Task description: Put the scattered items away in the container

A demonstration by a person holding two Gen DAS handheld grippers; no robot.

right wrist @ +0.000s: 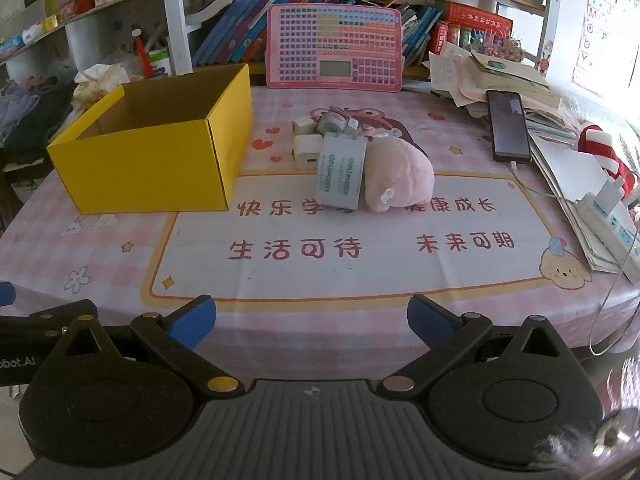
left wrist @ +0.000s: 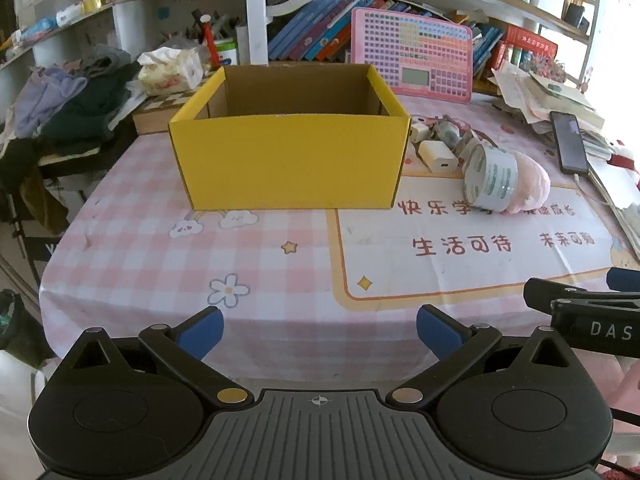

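An open yellow cardboard box stands on the pink checked tablecloth; it also shows in the right wrist view at the left. Right of it lie a grey tape roll, a pink plush toy, two white chargers and a small grey gadget. The left wrist view shows the same tape roll, plush and charger. My left gripper is open and empty at the table's near edge. My right gripper is open and empty, well short of the items.
A pink toy keyboard leans on the bookshelf behind. A black phone lies on a paper stack at the right, with a power strip and cable. Clothes and a tissue pack sit left.
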